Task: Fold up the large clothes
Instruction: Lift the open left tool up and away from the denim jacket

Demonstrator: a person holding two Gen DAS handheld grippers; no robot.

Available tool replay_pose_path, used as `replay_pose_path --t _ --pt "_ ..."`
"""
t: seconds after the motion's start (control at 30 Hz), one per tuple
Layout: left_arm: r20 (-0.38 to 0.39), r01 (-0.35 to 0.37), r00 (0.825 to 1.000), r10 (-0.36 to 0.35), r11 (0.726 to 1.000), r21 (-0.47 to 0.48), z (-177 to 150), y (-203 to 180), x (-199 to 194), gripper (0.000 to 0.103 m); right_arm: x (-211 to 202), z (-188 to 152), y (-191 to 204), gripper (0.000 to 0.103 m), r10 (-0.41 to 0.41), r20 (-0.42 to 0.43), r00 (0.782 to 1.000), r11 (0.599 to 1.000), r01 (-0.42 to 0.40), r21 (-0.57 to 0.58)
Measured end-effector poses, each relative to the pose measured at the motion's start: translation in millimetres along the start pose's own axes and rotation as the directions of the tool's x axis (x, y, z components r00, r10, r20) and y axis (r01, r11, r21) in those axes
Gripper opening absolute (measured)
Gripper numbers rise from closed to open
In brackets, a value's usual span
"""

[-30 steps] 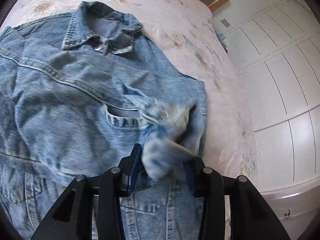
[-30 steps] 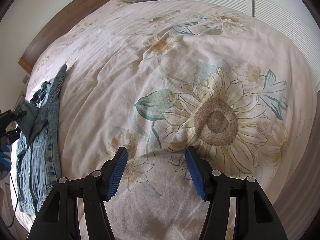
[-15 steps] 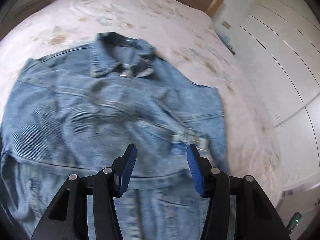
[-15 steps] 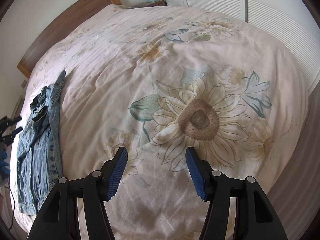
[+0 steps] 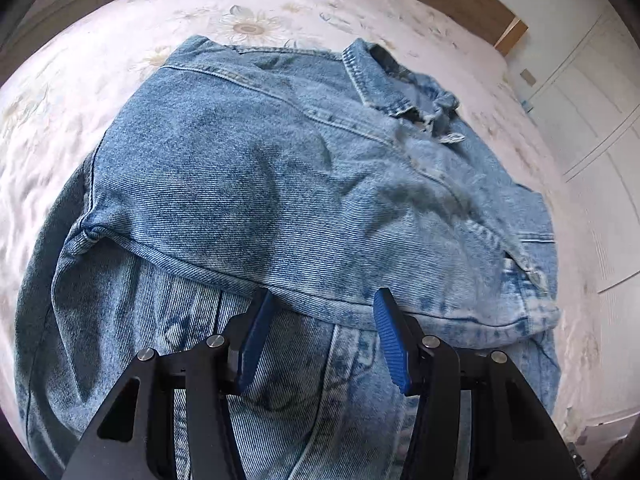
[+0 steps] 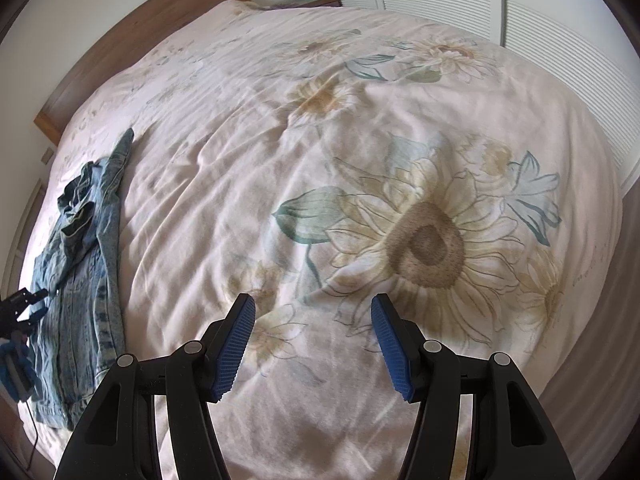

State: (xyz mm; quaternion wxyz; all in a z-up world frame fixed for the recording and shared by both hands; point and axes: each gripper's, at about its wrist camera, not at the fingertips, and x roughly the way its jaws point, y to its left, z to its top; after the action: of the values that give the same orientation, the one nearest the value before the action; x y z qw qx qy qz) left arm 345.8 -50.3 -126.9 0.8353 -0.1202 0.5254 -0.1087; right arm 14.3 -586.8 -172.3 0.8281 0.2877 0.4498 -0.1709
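Note:
A light blue denim jacket [image 5: 280, 184] lies on the bed, collar [image 5: 396, 84] at the far right, with one sleeve folded across its body. My left gripper [image 5: 322, 304] is open and empty, hovering just above the folded sleeve's lower edge. In the right wrist view the jacket [image 6: 84, 264] lies far off at the left edge of the bed, with the left gripper [image 6: 24, 308] small beside it. My right gripper [image 6: 312, 312] is open and empty over the bare bedspread, far from the jacket.
The bed has a pale sunflower-print cover [image 6: 400, 160] and a wooden headboard [image 6: 132, 36]. White wardrobe doors [image 5: 592, 120] stand beside the bed, close to the jacket's right side. Louvered white doors [image 6: 520, 20] line the far side.
My left gripper let go of the sleeve cuff it held one second ago, leaving it lying across the jacket, then shifted left and back. My right gripper stayed open, drifting slightly.

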Motion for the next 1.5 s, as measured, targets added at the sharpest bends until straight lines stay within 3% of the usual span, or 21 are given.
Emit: replay_pose_path --t 0.2,0.27,0.33,0.43,0.53,0.67,0.77,0.93,1.07,1.13,1.33,1.5 --pt "0.117 -0.043 0.992 0.045 0.999 -0.024 17.3 18.3 -27.2 0.047 -1.1 2.4 4.3 0.062 -0.013 0.003 1.000 1.000 0.013 -0.020" --pt "0.136 -0.085 0.987 0.090 0.996 -0.042 25.3 26.1 -28.5 0.047 0.3 3.0 4.4 0.062 -0.016 0.002 1.000 1.000 0.016 -0.019" --pt "0.117 -0.122 0.985 0.130 0.990 -0.070 30.1 36.3 -20.3 0.047 2.8 2.7 5.7 0.062 -0.017 -0.004 1.000 1.000 0.017 -0.019" --pt "0.020 -0.167 0.985 0.169 0.982 -0.085 25.0 54.9 -5.4 0.047 6.1 2.2 8.1 0.062 -0.018 -0.013 1.000 1.000 0.018 -0.021" --pt "0.047 -0.162 0.985 0.168 0.981 -0.102 19.4 55.7 -10.0 0.048 9.4 3.6 11.9 0.062 -0.020 -0.019 1.000 0.999 0.019 -0.032" --pt "0.144 -0.216 0.965 0.218 0.976 -0.030 21.3 25.7 -24.5 0.048 14.0 7.1 13.7 0.062 -0.017 -0.019 1.000 0.999 0.016 -0.035" --pt "0.180 -0.192 0.966 0.187 0.981 0.013 30.5 0.8 -25.4 0.048 16.5 9.0 14.5 0.062 -0.008 -0.014 1.000 0.999 0.008 -0.035" --pt "0.159 -0.196 0.971 0.179 0.976 0.096 44.7 -40.6 4.0 0.048 26.6 10.1 10.9 0.062 0.005 -0.028 1.000 1.000 -0.005 -0.030" --pt "0.079 -0.246 0.969 0.236 0.954 0.169 47.4 -59.4 49.5 0.048 30.7 10.9 5.8 0.062 0.018 -0.035 0.999 1.000 -0.019 -0.013" --pt "0.084 -0.275 0.961 0.263 0.942 0.193 43.7 -65.0 58.9 0.049 31.3 12.6 5.7 0.062 0.020 -0.033 0.999 1.000 -0.021 -0.016" --pt "0.143 -0.217 0.971 0.189 0.952 0.216 46.6 -86.8 50.5 0.049 32.4 16.2 6.8 0.062 0.025 -0.030 0.999 0.999 -0.025 -0.028" --pt "0.114 -0.181 0.981 0.156 0.950 0.256 45.7 -117.5 70.1 0.050 33.7 19.2 10.1 0.062 0.025 -0.023 0.999 0.999 -0.026 -0.042"
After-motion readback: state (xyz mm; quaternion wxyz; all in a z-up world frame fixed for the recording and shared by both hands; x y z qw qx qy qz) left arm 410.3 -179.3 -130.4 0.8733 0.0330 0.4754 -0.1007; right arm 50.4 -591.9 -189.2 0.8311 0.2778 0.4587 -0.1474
